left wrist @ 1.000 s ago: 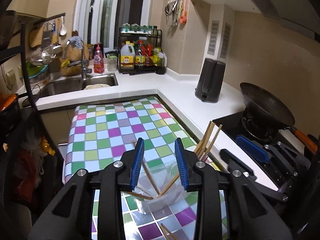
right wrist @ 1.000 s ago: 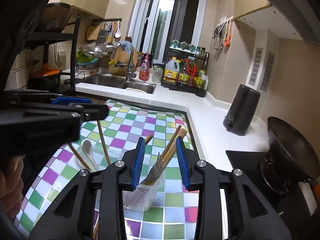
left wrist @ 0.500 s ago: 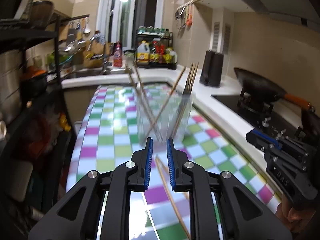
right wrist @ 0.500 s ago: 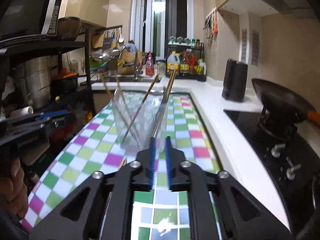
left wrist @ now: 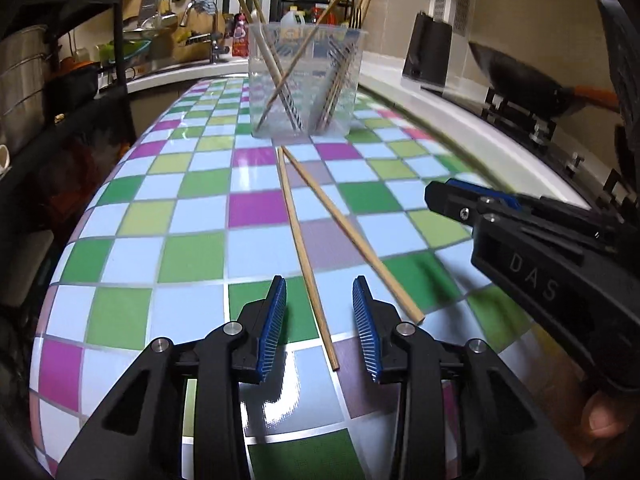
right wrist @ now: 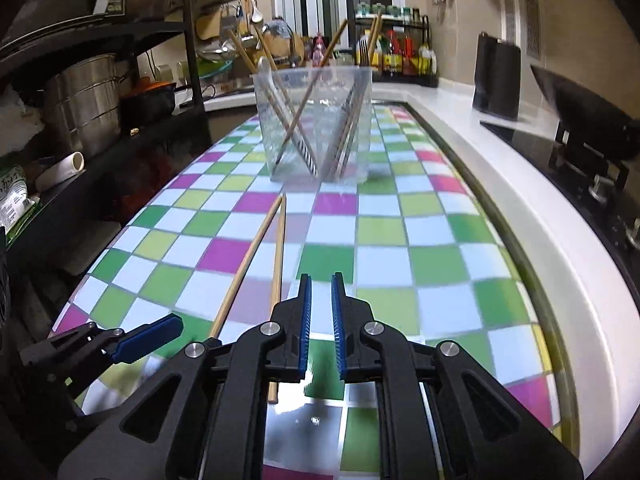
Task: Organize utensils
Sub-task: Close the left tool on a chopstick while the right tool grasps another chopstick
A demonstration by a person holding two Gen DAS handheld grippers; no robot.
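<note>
On the checkered tabletop (left wrist: 192,252), two loose wooden chopsticks (left wrist: 308,264) lie near the clear plastic utensil cup (left wrist: 306,80). Left gripper (left wrist: 320,320) jaws have just been opening, straddling one chopstick w/o contact; right gripper (right wrist: 319,320) jaws have just been opening, gap narrow, empty.

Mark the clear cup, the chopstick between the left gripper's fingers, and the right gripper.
clear cup (left wrist: 306,92), left wrist view, front wall.
chopstick (left wrist: 304,252), left wrist view, mid-shaft on the checkered table.
right gripper (right wrist: 319,328), right wrist view, gap between its blue pads.
</note>
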